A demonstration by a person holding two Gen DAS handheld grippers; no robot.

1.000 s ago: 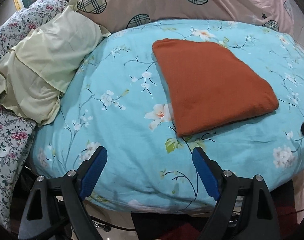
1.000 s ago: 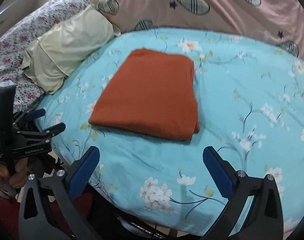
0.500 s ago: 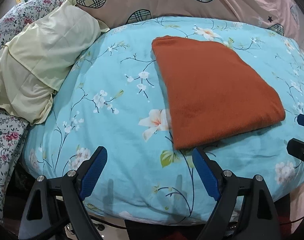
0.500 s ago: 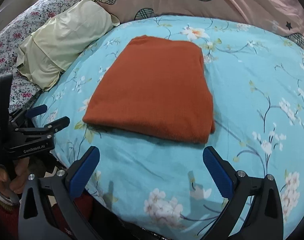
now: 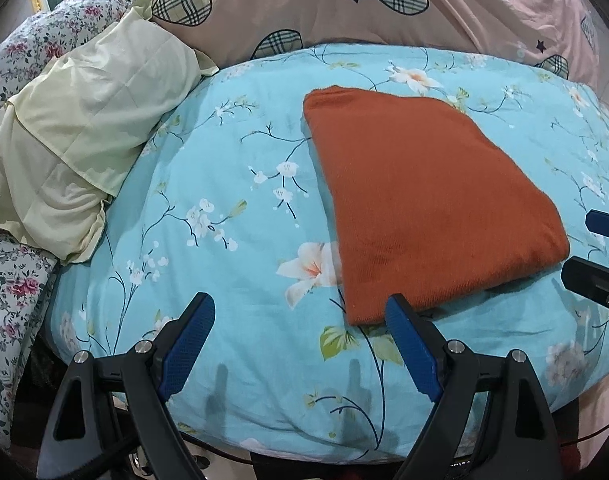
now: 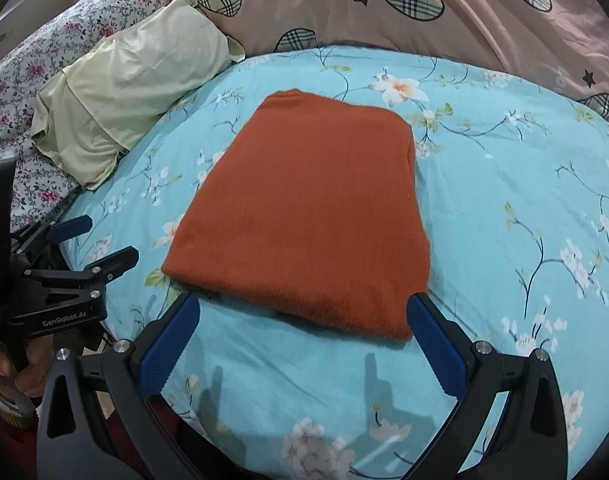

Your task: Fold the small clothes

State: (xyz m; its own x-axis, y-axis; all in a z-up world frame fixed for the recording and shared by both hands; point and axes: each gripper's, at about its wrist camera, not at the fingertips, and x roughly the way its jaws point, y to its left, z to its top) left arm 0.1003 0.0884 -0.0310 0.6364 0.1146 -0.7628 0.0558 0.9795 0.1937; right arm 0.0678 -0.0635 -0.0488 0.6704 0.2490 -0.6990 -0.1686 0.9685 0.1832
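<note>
A folded rust-orange garment (image 5: 428, 200) (image 6: 308, 216) lies flat on the light blue floral bedspread (image 5: 232, 184) (image 6: 504, 184). My left gripper (image 5: 300, 312) hangs open over the bedspread near the garment's near left corner, nothing between its blue pads. In the right wrist view my right gripper (image 6: 302, 310) is open too, its fingertips on either side of the garment's near edge without touching it. The left gripper also shows at the left edge of that view (image 6: 92, 240), held by a hand (image 6: 4, 364). The right gripper's fingertips (image 5: 600, 248) show at the right edge of the left wrist view.
A pale yellow pillow (image 5: 84, 128) (image 6: 124, 96) lies left of the garment. A pink quilt with plaid hearts (image 5: 384, 4) (image 6: 424, 4) is bunched at the back. A floral sheet (image 5: 12, 280) covers the far left. The bed's front edge runs just under both grippers.
Both grippers have moved in toward the bed, so the orange garment looks larger and nearer. Their jaws have stayed open.
</note>
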